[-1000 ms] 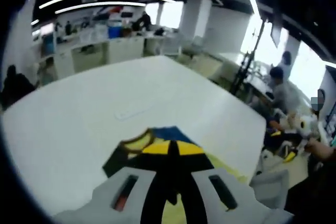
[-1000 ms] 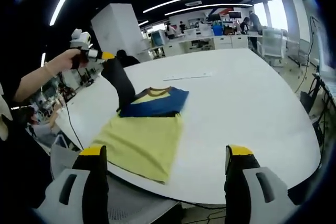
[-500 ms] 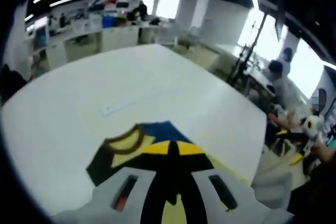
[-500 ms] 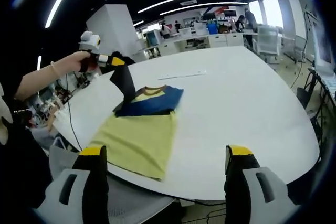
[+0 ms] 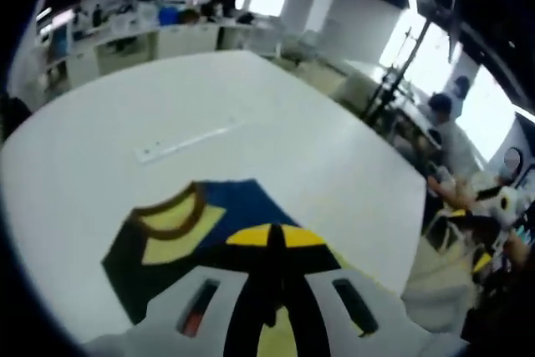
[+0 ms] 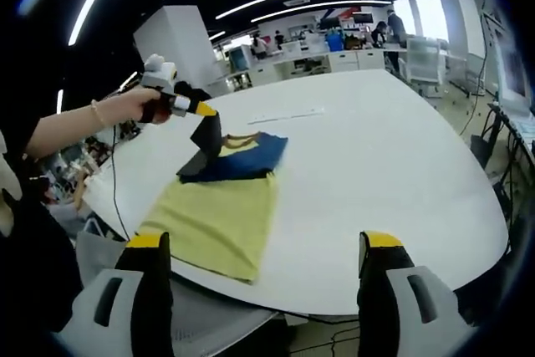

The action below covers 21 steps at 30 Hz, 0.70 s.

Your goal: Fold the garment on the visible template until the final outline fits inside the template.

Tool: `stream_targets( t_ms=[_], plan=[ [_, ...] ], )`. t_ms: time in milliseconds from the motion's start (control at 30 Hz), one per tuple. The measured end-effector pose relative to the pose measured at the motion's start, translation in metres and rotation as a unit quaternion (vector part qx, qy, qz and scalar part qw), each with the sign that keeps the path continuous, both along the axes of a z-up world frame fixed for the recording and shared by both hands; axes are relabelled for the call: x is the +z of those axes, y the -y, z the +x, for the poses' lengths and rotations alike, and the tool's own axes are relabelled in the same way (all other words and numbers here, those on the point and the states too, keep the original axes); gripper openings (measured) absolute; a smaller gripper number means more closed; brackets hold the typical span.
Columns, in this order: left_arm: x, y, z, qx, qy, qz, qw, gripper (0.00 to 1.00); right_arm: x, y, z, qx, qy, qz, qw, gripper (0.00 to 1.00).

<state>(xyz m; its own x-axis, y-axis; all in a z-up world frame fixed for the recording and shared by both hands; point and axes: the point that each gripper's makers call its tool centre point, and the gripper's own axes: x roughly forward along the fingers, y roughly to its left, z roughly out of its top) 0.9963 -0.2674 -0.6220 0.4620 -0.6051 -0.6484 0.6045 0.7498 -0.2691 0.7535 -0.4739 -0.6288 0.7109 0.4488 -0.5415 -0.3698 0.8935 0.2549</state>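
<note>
Garment (image 6: 221, 206), yellow body with navy upper part and brown-edged collar, lay flat on a large white table (image 6: 393, 181) at left of centre in the right gripper view, its near hem close to the table's lower edge. Left gripper (image 6: 203, 111), yellow-tipped and held in a person's hand (image 6: 138, 104), was clamped on a dark sleeve (image 6: 206, 141) lifted above the navy part; the fabric hung from the tips in a narrow dark strip, and the exact pinch point was too small to make out. Right gripper (image 6: 267, 290) showed at the bottom of that view with its two yellow-tipped jaws spread wide and nothing between them, held off the near table edge, well apart from the garment. In the left gripper view the left gripper (image 5: 272, 240) rose from the bottom centre, jaws closed together on dark cloth; the garment (image 5: 180, 227) appeared just beyond and under them, collar to the left, its yellow body largely hidden behind the gripper housing and cut off at the lower edge. Template outline could not be made out in either view. Thin white strip (image 5: 188, 140) lay on the table beyond the collar, too blurred to identify. Background office with desks and seated people (image 5: 447, 135) at the right of the left gripper view was soft and indistinct.
</note>
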Motion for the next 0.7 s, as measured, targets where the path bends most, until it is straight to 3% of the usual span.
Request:
stream_targets(
  t_ms=[700],
  plan=[
    [-0.056,0.049,0.009,0.001,-0.025,0.009,0.9996,0.0,-0.019,0.009,0.006,-0.003,-0.02,0.004,0.9998,0.93]
  ],
)
